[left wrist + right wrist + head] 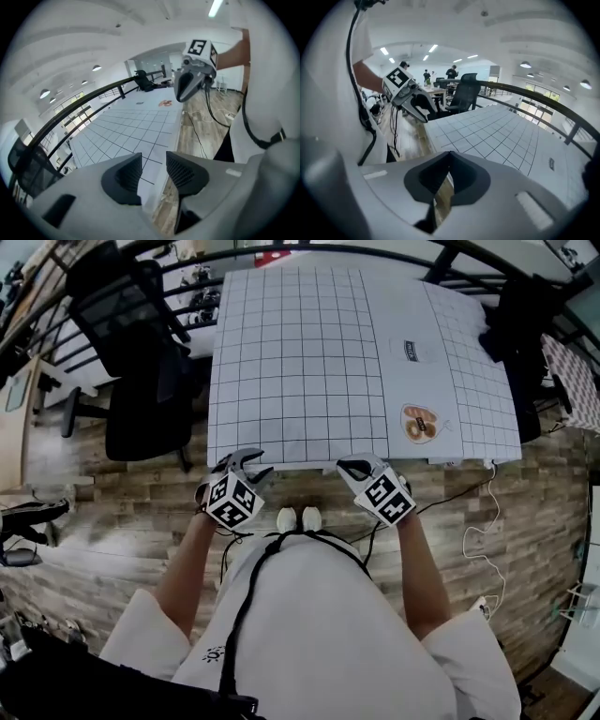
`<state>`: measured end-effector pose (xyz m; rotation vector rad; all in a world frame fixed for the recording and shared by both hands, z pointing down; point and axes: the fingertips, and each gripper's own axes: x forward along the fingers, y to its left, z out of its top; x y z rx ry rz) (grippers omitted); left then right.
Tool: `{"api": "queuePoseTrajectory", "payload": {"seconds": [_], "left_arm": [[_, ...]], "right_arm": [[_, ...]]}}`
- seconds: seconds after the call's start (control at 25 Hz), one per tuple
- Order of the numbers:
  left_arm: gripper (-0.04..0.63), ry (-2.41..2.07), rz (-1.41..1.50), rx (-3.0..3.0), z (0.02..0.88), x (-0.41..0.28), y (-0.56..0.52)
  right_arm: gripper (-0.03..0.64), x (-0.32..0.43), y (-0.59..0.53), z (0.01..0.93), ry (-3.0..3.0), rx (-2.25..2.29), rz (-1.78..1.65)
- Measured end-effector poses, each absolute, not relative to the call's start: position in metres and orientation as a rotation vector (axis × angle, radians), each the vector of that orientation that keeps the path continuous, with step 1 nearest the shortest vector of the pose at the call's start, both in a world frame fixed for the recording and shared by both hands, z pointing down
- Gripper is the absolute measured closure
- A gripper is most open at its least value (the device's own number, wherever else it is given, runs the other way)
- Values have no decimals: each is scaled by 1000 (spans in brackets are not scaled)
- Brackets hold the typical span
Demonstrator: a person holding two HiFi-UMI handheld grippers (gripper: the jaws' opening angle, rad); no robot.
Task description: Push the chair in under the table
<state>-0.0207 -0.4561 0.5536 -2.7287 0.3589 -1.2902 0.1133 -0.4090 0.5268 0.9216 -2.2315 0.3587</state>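
Note:
A black office chair stands on the wooden floor off the left side of the table, which is covered by a white grid cloth. The same chair shows beyond the table's far corner in the right gripper view. Both grippers hover side by side at the table's near edge, well away from the chair. My left gripper is open with nothing between its pads. My right gripper is shut and empty. Each gripper also appears in the other's view: the right gripper and the left gripper.
A second dark chair sits at the table's right side. A small printed sticker and a label lie on the cloth. A white cable trails over the floor at right. Black railings run behind the table. Several people stand far off.

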Motion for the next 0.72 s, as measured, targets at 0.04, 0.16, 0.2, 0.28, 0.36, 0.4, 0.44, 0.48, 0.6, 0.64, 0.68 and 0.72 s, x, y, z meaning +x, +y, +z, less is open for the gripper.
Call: {"api": "queuePoseTrajectory", "payload": {"seconds": [0.04, 0.16, 0.2, 0.28, 0.36, 0.4, 0.44, 0.48, 0.6, 0.64, 0.68, 0.72], "left_arm": [[435, 419, -1248, -2792, 546, -20, -456], [484, 584, -1137, -2958, 527, -18, -452], [497, 629, -1100, -2998, 521, -18, -451], [561, 705, -1030, -3058, 515, -18, -447], [588, 756, -987, -3091, 513, -20, -444], [588, 768, -975, -3101, 511, -20, -443], [588, 776, -965, -3111, 509, -21, -441], [588, 781, -956, -3126, 508, -22, -439], [588, 806, -926, -3162, 505, -26, -433], [588, 816, -915, -3165, 504, -27, -435], [588, 826, -905, -3165, 502, -27, -437], [588, 835, -897, -3163, 501, -27, -438]], "right_arm": [[611, 113, -407, 522, -2267, 972, 397], [612, 113, -404, 508, -2356, 1123, 498], [612, 113, -405, 503, -2378, 1170, 524], [612, 114, -404, 494, -2414, 1251, 564], [612, 115, -404, 485, -2448, 1314, 595], [612, 115, -403, 482, -2459, 1338, 607], [612, 116, -402, 480, -2463, 1352, 617], [612, 115, -399, 479, -2463, 1359, 624], [612, 116, -394, 481, -2457, 1371, 644], [612, 117, -396, 479, -2462, 1378, 647], [612, 118, -398, 477, -2468, 1385, 647], [612, 119, -400, 475, -2473, 1392, 646]]}}
